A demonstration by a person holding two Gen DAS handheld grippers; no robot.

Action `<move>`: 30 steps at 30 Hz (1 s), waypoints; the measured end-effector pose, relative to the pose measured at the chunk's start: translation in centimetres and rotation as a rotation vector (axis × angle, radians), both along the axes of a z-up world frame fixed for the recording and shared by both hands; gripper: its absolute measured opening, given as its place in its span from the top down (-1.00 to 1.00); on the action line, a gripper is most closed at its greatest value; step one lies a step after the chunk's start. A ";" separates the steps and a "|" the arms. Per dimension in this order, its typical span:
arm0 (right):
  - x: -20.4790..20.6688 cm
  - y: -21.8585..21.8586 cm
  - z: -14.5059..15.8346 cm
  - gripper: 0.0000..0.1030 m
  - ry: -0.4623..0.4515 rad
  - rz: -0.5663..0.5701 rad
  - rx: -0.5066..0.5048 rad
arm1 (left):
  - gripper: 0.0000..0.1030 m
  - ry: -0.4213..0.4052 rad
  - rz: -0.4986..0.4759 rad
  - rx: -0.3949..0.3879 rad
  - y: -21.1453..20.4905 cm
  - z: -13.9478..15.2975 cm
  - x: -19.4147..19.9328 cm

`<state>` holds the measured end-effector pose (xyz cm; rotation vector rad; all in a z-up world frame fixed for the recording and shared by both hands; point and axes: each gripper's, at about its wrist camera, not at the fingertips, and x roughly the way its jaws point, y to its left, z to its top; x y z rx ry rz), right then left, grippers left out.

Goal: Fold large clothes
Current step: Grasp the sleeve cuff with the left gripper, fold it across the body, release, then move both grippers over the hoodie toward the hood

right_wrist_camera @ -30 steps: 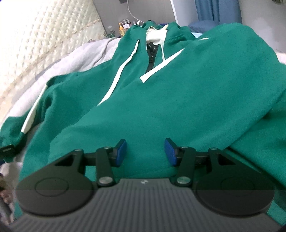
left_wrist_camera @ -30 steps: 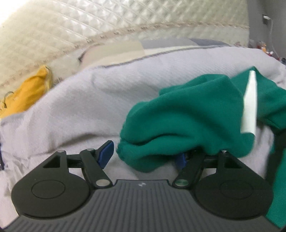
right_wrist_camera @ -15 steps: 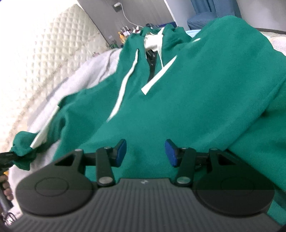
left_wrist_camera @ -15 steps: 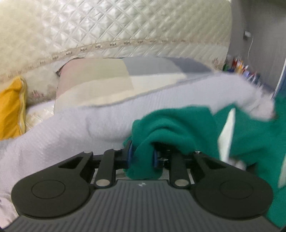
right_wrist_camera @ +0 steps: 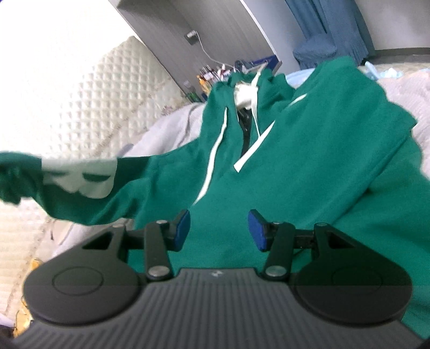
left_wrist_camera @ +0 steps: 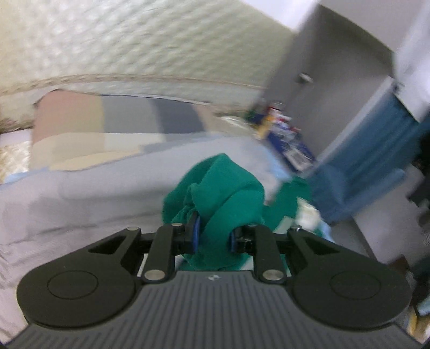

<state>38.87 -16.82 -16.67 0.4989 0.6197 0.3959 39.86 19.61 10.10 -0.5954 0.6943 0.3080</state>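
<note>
Striped pillow (left_wrist_camera: 113,126) against quilted headboard (left_wrist_camera: 134,45); blue curtain (right_wrist_camera: 336,24).

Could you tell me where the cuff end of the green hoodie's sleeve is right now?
In the left wrist view, the sleeve's cuff end is bunched between the left gripper pads, above the grey bedspread. In the right wrist view it stretches out at far left.

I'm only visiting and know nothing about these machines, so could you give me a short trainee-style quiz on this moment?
1. True or false: the left hand-held gripper is clamped on the green cotton hoodie's sleeve cuff.
2. The right hand-held gripper is: A) open above the green hoodie body, B) gripping a white drawstring, C) holding a pillow.
3. What surface lies under the hoodie?

Key: 1 true; 2 A; 3 a pale grey bedspread.
</note>
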 end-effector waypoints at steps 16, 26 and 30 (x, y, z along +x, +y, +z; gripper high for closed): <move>-2.1 -10.9 -0.2 0.00 -0.054 -0.205 0.100 | 0.53 0.105 -0.359 -0.010 -31.1 -7.7 5.3; -2.1 -15.2 -0.9 0.00 -0.066 -0.332 0.159 | -0.38 0.139 -0.557 0.012 -32.4 -15.7 6.3; -2.2 -15.0 -0.6 0.00 -0.083 -0.342 0.142 | -0.49 0.044 -0.599 0.076 -31.1 -15.7 3.1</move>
